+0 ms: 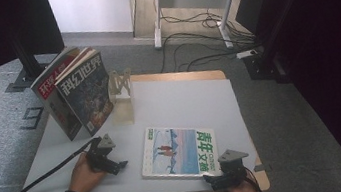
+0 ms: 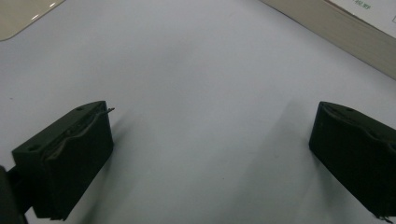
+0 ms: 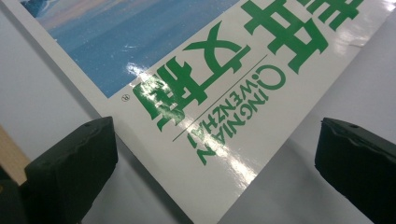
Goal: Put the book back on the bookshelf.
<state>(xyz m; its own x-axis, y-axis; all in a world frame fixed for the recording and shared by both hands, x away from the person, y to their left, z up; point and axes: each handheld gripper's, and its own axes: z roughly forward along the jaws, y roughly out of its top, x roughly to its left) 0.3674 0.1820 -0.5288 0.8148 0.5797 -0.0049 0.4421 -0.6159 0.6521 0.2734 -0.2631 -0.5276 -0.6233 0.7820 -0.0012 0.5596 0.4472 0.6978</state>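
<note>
Nearest the camera in the high view, the right gripper [image 1: 220, 180] sits at the near edge of the table [image 1: 184, 99], held by a hand that comes in from the bottom. It hovers at the near right corner of a magazine [image 1: 179, 151] that lies flat and face up on the pale grey tabletop. In the right gripper view its two black jaws stand wide apart, one on each side of that corner, with the magazine [image 3: 196, 79] and its green lettering between them; nothing is clamped, and whether the jaws touch the cover cannot be told.

Left of the magazine, the left gripper [image 1: 112, 164] rests low over bare tabletop, held in a hand [image 1: 82, 175] with a dark sleeve, its black cable trailing off to the left. In the left gripper view its jaws are also spread wide with only the grey surface between them, and the edge of the magazine [image 2: 345, 28] shows at the far right, well apart from the jaws.

At the far left of the table stands a light-coloured bookstand [image 1: 120, 85]. Two magazines lean upright just to its left: a dark-covered one [image 1: 85, 95] just beside the stand, and a red-topped one [image 1: 54, 92] behind it and farther left. Both are tilted, their tops leaning away from the stand.
</note>
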